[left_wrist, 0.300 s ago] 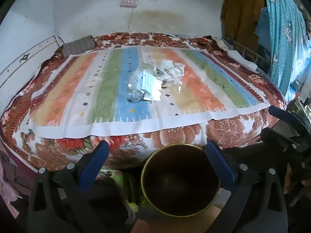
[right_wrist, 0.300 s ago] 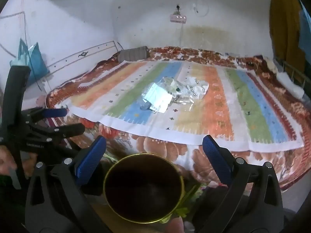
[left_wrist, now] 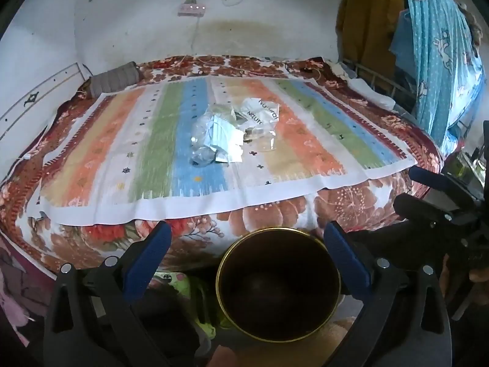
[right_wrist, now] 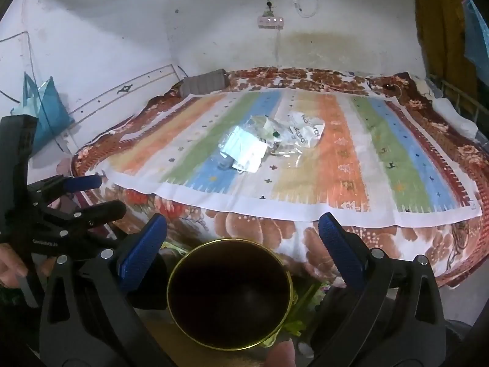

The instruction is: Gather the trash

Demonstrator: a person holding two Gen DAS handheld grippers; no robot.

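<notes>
The trash pile (left_wrist: 233,134) (wrappers and clear plastic) lies mid-bed (left_wrist: 101,235), well back from the near edge. Left tongs (left_wrist: 244,244) and right tongs (right_wrist: 243,232) gape wide, empty, above the bin (left_wrist: 278,284).

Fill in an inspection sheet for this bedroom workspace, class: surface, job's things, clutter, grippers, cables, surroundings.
Surface: striped multicoloured cloth spread over a floral red-brown blanket on a bed.
Job's things: pile of crumpled clear plastic and white paper wrappers mid-cloth; dark round gold-rimmed bin below the bed's near edge, nothing seen inside.
Clutter: grey rolled cushion at the far left corner.
Grippers: left gripper and right gripper, blue-padded jaws open, holding nothing, both above the bin.
Cables: thin white cord hanging from a wall power strip.
Surroundings: stained white wall; blue patterned hanging fabric on the right.
</notes>
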